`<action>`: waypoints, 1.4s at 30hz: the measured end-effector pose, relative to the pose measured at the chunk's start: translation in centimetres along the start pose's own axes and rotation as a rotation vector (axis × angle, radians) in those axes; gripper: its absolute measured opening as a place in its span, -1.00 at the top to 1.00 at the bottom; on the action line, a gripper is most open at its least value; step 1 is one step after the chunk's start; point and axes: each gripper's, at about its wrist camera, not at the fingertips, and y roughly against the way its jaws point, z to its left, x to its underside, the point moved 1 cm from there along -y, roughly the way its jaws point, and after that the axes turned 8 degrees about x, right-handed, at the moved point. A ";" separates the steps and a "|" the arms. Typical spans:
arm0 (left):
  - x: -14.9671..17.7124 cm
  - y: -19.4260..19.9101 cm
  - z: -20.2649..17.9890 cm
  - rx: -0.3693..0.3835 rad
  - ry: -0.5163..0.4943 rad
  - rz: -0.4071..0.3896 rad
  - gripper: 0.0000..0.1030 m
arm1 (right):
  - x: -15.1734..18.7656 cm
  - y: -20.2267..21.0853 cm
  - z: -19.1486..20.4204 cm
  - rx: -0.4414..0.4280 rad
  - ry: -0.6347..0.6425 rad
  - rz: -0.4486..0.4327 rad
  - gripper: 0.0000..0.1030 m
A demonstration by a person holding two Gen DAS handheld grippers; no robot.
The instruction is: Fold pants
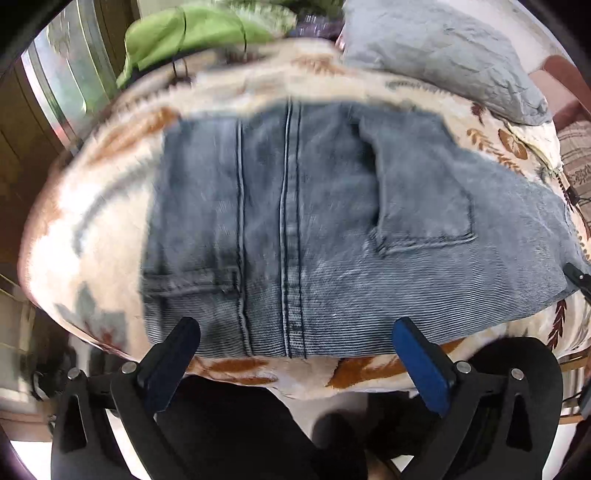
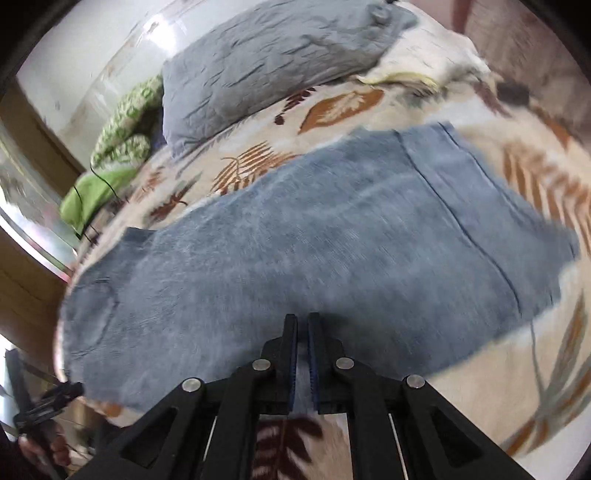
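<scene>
Blue-grey jeans (image 1: 314, 206) lie folded on a leaf-patterned blanket (image 1: 92, 229), back pockets and centre seam facing up. My left gripper (image 1: 295, 326) hangs over their near edge, open wide with nothing between its blue pads. In the right wrist view the jeans (image 2: 295, 240) stretch across the bed. My right gripper (image 2: 303, 317) sits at their near edge, shut, with a thin strip of denim showing between its pads. The right gripper's tip (image 1: 576, 277) shows at the jeans' right end. The left gripper (image 2: 55, 398) appears at the lower left, held by a hand (image 2: 59, 450).
A grey pillow (image 1: 436, 55) lies at the far side of the bed, also seen as the pillow (image 2: 266, 62) above the jeans. Green cloth (image 1: 192, 33) and a dark cable lie at the far left. The bed's near edge runs just below my left gripper.
</scene>
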 end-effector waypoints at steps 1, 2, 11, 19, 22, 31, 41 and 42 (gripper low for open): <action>-0.2 0.9 -0.3 -0.019 -0.019 -0.030 -1.00 | 0.1 0.8 0.0 -0.003 -0.006 -0.023 0.85; -0.4 2.1 -0.8 -0.048 -0.046 -0.072 -1.00 | 0.1 1.4 0.1 -0.007 -0.006 -0.042 0.85; -3.1 9.0 -3.4 -0.119 -0.113 -0.248 -1.00 | -0.2 5.2 2.0 -0.027 0.019 -0.130 0.85; -4.3 11.0 -5.6 -0.138 -0.162 -0.292 -1.00 | -0.4 8.4 2.6 -0.045 0.035 -0.196 0.85; -4.6 11.4 -6.5 -0.145 -0.174 -0.300 -1.00 | -0.6 9.2 2.7 -0.043 0.041 -0.221 0.85; -5.6 12.4 -9.2 -0.167 -0.230 -0.342 -1.00 | -1.0 12.6 1.9 -0.042 0.055 -0.340 0.85; -5.8 13.7 -11.7 -0.181 -0.289 -0.394 -1.00 | -1.1 13.7 1.1 -0.038 0.043 -0.386 0.70; -5.8 13.9 -11.8 -0.182 -0.291 -0.399 -1.00 | -1.0 13.7 1.2 -0.036 0.046 -0.389 0.69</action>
